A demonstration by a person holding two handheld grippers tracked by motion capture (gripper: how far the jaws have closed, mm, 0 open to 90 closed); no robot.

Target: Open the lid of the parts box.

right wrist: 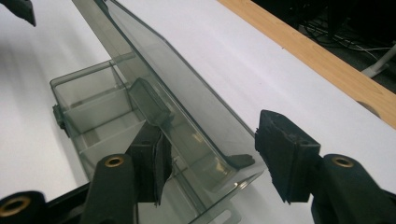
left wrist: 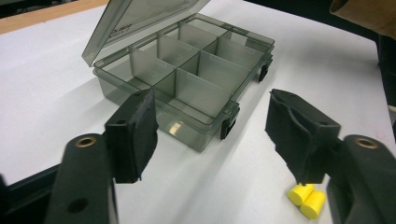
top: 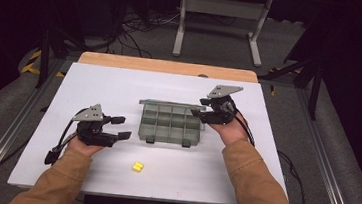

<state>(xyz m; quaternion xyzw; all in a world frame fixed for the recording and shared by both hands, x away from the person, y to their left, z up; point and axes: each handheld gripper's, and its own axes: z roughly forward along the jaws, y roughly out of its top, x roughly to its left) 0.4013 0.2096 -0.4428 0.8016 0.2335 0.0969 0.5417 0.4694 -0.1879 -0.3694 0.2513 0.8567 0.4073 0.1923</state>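
right gripper (right wrist: 210,154) wide open astride box lid (right wrist: 187,93)

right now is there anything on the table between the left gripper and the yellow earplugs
No. In the high view the stretch from the left gripper to the yellow earplugs is bare white table; the open compartment box sits off to the side.

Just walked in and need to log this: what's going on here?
A person holds a gripper in each hand at a white table. The right gripper is open at the raised lid of a grey divided box. The left gripper is open, beside the box. Two yellow earplugs lie on the table.
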